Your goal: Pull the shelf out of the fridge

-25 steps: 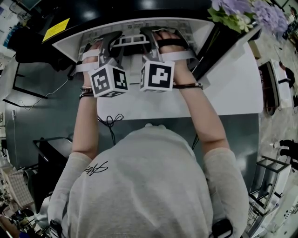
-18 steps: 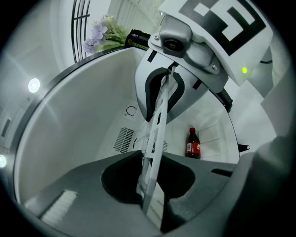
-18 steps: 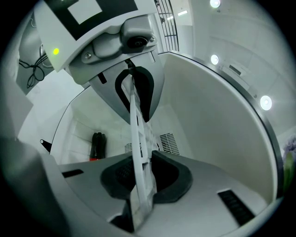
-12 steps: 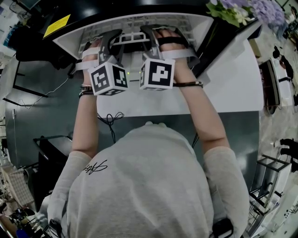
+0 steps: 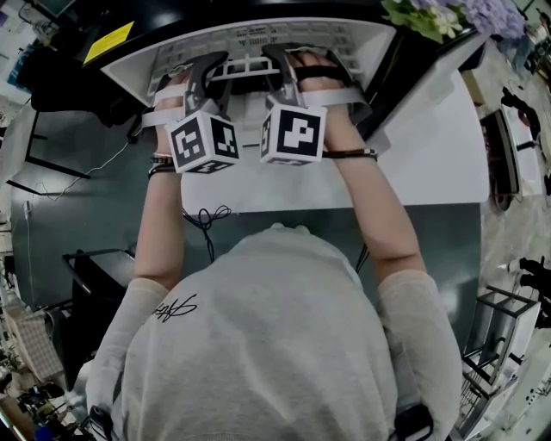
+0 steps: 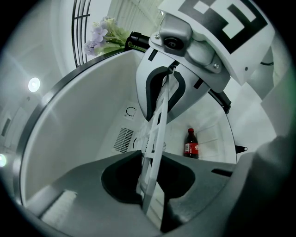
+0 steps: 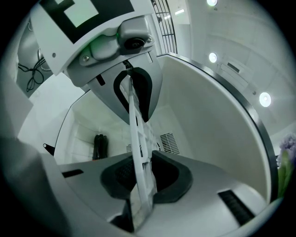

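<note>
Shelf (image 5: 245,65), a white slatted one, sits in the mouth of the small open fridge (image 5: 372,50), with its near edge pinched at two spots. The left hand-held gripper (image 6: 149,152) is clenched on it, and the right hand-held gripper (image 7: 138,155) grips it just beside (marker cubes nearly touching). A cola bottle (image 6: 191,144) shows deeper inside. Purple flowers (image 5: 461,15) sit at the far right.

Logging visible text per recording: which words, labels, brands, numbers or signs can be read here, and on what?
None reads clearly.
Yellow sticker on the fridge top: print too small.
Red label on the bottle inside: blurred, unreadable.
Script print on the person's sleeve: illegible.
Marker cubes: square patterns only, no words.
</note>
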A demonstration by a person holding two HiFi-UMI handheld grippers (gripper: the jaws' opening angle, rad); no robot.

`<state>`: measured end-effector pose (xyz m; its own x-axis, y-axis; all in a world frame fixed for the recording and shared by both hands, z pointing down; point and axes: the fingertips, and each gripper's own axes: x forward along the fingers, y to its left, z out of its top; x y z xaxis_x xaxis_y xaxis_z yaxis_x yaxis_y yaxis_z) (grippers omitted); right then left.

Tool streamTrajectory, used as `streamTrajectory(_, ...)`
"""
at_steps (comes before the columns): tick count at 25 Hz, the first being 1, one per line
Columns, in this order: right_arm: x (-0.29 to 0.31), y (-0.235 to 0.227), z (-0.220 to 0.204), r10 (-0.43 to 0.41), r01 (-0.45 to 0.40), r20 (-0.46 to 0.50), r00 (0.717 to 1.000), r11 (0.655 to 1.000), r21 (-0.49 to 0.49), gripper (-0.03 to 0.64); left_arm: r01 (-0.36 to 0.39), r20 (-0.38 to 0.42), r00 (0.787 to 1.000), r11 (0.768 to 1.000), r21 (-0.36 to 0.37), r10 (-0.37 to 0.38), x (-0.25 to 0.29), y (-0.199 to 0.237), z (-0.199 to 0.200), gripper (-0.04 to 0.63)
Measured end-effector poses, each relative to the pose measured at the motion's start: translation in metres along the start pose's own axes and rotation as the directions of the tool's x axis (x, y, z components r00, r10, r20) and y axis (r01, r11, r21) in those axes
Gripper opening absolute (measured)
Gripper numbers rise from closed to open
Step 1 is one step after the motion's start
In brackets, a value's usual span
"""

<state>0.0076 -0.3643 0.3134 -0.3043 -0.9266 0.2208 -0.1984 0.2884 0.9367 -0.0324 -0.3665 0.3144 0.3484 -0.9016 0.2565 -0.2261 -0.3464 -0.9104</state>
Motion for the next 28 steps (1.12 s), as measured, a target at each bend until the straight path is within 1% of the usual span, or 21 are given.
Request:
streamTrajectory(10,-0.002,0.0,0.0,-0.005,0.005,-0.001,1.0,1.0,0.01,0.054,0.003,-0.003,1.0,1.0,-0.004,-0.003,-0.001,0.0,0.0,0.057)
streamTrajectory(18,-0.003,0.0,0.002,-0.03,0.03,-0.008,1.0,1.0,0.003,0.054,0.006,0.003,1.0,1.0,-0.002,-0.006,-0.003,0.0,-0.001,0.057)
streamTrajectory(28,-0.008,0.002,0.005,-0.027,0.027,-0.008,1.0,1.0,0.004,0.054,-0.004,0.006,1.0,1.0,0.007,0.004,-0.01,-0.001,-0.001,0.057)
